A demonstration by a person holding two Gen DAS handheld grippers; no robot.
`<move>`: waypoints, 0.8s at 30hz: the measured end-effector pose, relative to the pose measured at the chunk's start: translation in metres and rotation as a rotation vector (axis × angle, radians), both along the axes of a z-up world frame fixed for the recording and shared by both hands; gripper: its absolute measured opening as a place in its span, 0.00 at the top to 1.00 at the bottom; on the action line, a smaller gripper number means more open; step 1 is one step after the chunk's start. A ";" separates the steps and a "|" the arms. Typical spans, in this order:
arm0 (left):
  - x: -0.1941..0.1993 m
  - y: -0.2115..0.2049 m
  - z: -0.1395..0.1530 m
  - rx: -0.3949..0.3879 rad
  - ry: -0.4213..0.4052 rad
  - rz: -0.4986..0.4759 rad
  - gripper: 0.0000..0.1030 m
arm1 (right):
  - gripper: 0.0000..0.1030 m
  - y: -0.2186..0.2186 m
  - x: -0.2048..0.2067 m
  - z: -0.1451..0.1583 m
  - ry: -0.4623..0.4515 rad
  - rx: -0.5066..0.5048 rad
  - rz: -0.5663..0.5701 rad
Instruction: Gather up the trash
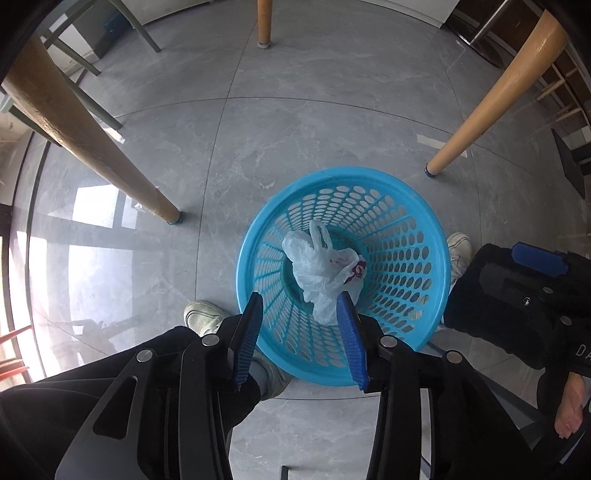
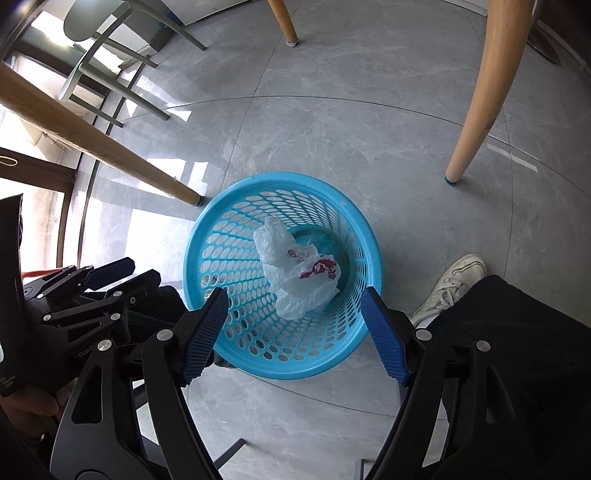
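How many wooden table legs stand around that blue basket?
3. One leg slants in at the left of the blue basket, one at the right, one stands far back near the top edge. Others may be hidden outside the view.

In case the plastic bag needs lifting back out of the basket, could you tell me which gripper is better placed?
Probably left: the left gripper hangs open over the blue basket with the plastic bag reaching between its jaws; from the right gripper the bag lies farther ahead.
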State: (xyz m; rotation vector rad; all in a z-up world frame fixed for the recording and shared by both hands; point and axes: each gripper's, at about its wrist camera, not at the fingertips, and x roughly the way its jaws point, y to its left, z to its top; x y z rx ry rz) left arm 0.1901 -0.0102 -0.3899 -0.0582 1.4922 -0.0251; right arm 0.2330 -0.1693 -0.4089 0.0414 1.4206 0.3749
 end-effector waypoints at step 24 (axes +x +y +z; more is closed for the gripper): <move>-0.044 0.022 0.073 -0.041 -0.101 0.108 0.48 | 0.21 -0.033 -0.047 0.092 -0.174 0.045 -0.014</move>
